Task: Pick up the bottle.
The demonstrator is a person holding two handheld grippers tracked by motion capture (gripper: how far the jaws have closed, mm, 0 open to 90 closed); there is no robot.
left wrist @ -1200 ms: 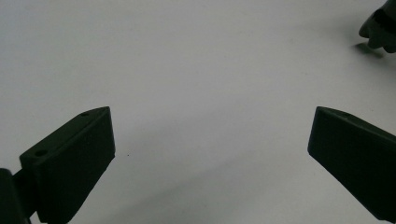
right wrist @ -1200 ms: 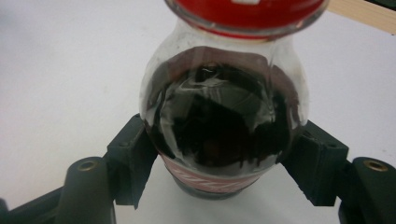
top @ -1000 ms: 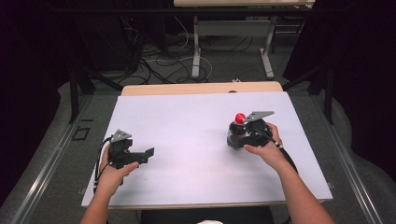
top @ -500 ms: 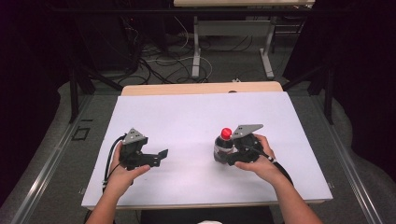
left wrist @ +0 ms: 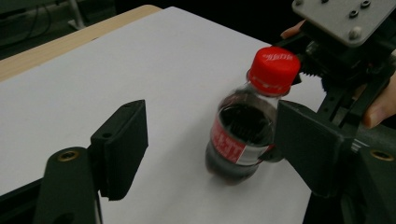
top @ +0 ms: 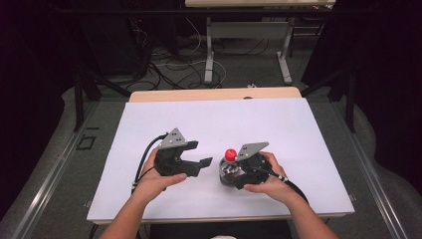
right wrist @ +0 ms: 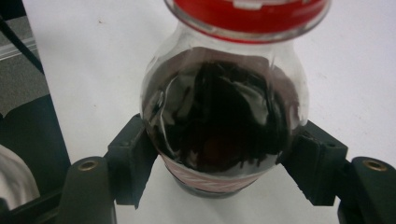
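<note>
A small bottle of dark cola with a red cap stands upright on the white table top, right of centre near the front. My right gripper is shut on its body; in the right gripper view the two black jaws press the bottle from both sides at the label. My left gripper hovers just left of it, pointing at it. Its jaws have just been closing, and in the left gripper view they stand apart, with the bottle ahead by the right jaw and untouched by the pads.
A strip of bare wood runs along the table's far edge. Beyond it the floor holds cables and metal table legs. The white surface stretches bare to the left and the back.
My right hand has carried the bottle leftward to the table's front middle. My left gripper has moved right and up toward it, and its jaws stand narrower than before.
</note>
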